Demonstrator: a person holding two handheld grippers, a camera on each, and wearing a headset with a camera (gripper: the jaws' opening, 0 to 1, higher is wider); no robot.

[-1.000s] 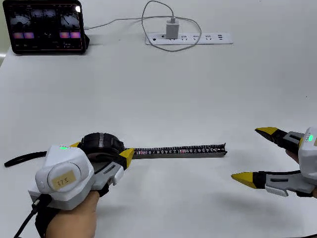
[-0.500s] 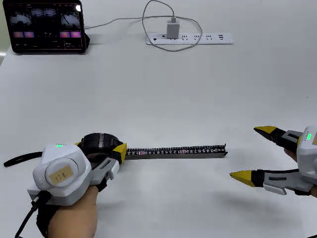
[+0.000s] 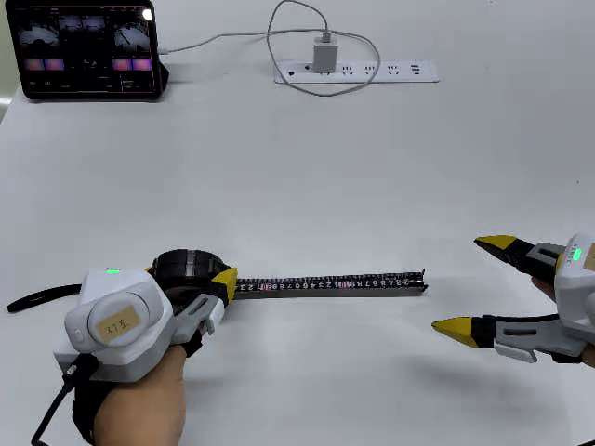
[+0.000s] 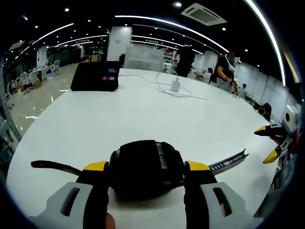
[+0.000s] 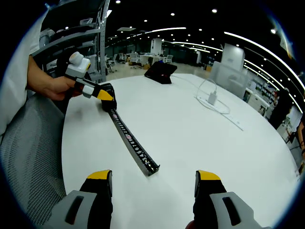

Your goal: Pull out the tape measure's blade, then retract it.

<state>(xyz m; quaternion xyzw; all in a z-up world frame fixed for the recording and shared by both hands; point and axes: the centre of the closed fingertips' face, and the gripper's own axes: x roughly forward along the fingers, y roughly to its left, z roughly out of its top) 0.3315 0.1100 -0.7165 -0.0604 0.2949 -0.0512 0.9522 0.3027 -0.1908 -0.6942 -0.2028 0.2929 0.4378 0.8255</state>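
One white table (image 3: 372, 167) carries the tape measure (image 3: 189, 268) at its near left, the black case clamped between the jaws of the left gripper (image 4: 147, 167). Its blade (image 3: 330, 282) lies flat, stretched out rightward. Near the blade's tip but apart from it, the right gripper (image 3: 472, 285) has its jaws spread wide, grasping nothing.

Black tape measure (image 3: 191, 268); blade (image 3: 335, 282) dark grey with white numerals and a few red marks. Left hand-held gripper (image 4: 146, 168) and right hand-held gripper (image 3: 476, 285): white shells, black jaws, yellow tips, green light. Table (image 3: 372, 167) plain white. Tablet (image 3: 84, 48) black, pink-lit screen. Power strip (image 3: 372, 72) white.
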